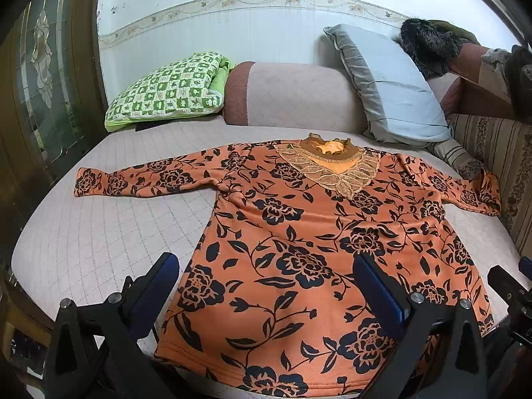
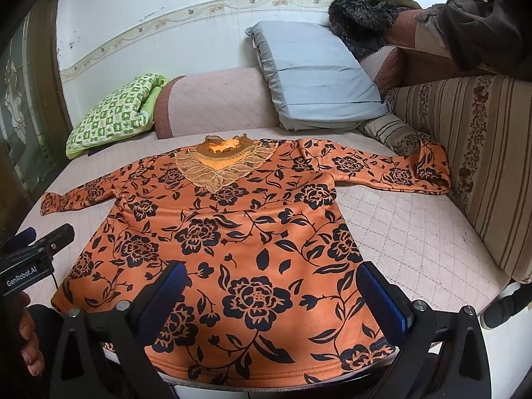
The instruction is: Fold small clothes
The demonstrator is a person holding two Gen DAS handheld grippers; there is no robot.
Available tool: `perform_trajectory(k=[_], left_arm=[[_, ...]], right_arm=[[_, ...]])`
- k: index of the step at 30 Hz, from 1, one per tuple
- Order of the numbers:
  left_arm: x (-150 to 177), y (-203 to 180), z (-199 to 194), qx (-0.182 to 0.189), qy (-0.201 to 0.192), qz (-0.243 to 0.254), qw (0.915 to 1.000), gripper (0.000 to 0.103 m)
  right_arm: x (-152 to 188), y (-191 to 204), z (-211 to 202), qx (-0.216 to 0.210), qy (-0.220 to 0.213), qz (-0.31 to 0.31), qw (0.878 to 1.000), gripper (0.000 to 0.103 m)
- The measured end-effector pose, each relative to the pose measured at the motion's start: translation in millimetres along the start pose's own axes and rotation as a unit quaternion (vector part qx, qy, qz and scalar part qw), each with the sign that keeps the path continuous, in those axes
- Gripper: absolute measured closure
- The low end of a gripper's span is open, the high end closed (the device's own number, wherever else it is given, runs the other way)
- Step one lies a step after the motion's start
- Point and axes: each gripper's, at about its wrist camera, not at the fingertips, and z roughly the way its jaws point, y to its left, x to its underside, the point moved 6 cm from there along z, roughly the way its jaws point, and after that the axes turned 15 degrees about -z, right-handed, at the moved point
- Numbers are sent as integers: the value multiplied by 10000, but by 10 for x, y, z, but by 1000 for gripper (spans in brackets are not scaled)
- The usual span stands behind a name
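Bed (image 1: pixel 99 232) margins around flat top (image 1: pixel 299 249)

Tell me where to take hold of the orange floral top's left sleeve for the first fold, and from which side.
Grip the cuff end of the left sleeve of the orange black-flowered long-sleeved top, coming in from the outer left over the quilted pink bed cover. The sleeve lies flat and stretched outward, so its free cuff edge should pinch easily with the left gripper, now open.

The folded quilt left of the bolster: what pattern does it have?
The quilt has green-and-white checks with small motifs and a lime edge; clearest in the left wrist view.
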Motion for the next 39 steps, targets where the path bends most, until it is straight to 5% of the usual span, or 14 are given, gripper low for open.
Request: perform_trajectory(k=[39], left_arm=[[38, 14, 76, -193, 117, 11, 9997, 0]], right_arm=[[62, -120, 77, -115, 98, 230, 9996, 0]])
